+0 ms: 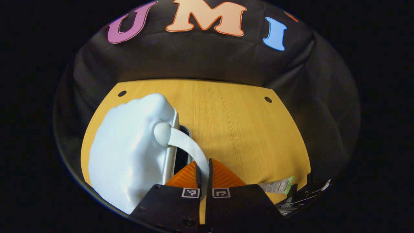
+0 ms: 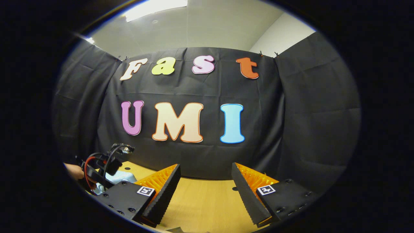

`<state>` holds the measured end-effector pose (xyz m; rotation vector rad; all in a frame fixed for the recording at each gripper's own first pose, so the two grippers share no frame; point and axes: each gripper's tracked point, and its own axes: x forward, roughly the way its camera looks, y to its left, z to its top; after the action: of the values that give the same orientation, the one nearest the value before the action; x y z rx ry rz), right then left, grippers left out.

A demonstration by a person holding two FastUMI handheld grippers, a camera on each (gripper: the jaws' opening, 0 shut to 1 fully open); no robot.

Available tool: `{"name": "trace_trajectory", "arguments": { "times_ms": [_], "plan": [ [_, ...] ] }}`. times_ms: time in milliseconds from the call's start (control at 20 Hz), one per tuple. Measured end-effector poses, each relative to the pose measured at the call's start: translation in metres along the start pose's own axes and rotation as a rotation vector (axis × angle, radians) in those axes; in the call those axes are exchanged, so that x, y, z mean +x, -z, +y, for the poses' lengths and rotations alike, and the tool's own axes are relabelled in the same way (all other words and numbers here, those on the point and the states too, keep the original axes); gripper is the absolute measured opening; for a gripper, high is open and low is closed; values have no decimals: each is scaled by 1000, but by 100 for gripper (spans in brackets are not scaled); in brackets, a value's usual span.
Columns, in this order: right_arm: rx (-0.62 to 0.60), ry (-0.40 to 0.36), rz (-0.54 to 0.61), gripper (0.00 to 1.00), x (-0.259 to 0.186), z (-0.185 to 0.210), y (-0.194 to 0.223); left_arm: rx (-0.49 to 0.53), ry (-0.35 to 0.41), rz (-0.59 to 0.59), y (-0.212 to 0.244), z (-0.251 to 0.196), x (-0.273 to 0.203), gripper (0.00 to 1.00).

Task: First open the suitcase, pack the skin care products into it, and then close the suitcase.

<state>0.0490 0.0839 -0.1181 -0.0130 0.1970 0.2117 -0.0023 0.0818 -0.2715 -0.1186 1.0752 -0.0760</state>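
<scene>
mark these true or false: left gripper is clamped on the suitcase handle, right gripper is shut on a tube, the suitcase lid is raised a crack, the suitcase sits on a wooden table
1. The left gripper is clamped on the suitcase handle. True.
2. The right gripper is shut on a tube. False: its fingers stand wide apart, holding nothing.
3. The suitcase lid is raised a crack. True: a dark gap shows along its edge.
4. The suitcase sits on a wooden table. True.
5. The suitcase is black. False: it is pale blue.

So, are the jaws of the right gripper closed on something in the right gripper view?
No, the right gripper has its jaws standing wide apart with nothing between them, above the wooden table.
</scene>
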Motion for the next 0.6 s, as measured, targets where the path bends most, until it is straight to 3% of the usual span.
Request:
{"name": "trace_trajectory", "arguments": {
  "times_ms": [600],
  "plan": [
    [15,-62,-7,99,15,52,-1,-50,-62,-256,-83,131,-111,0]
  ]
}}
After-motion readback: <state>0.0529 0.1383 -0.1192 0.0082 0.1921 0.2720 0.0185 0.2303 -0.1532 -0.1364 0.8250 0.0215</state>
